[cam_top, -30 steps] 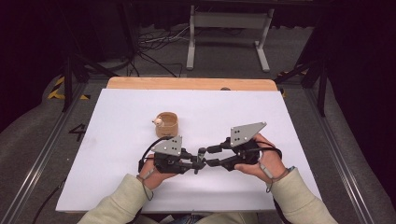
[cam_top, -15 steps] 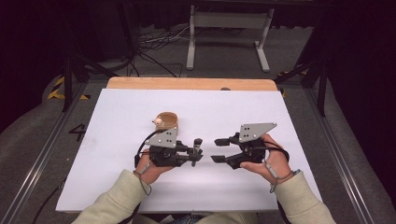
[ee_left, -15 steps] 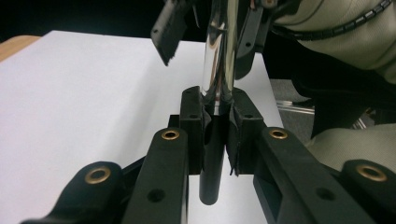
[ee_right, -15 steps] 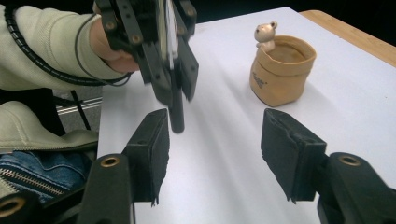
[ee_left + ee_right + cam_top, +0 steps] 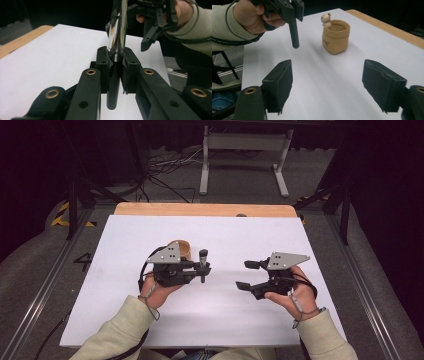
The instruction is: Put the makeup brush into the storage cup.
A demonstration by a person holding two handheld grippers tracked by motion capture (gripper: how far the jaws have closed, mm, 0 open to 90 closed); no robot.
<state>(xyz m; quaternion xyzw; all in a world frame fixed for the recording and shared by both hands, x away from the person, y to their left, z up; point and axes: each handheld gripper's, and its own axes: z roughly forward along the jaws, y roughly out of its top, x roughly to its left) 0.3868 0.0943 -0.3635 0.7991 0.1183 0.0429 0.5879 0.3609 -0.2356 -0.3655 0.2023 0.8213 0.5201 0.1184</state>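
High view: left gripper (image 5: 201,268) is clamped on a dark rod (image 5: 203,256), just in front of a tan pot (image 5: 183,248) on the white tabletop (image 5: 125,245). Right gripper (image 5: 248,274) sits well apart to the right, jaws spread, empty.

Left gripper view: jaws pinch the rod upright; its upper part is shiny.

Right gripper view: jaws wide apart; pot w/ small bear figure (image 5: 326,19) on its rim.

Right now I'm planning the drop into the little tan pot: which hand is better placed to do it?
Left. Its tool is already shut on the dark stick, right beside the pot. The right tool is open, empty and farther away.
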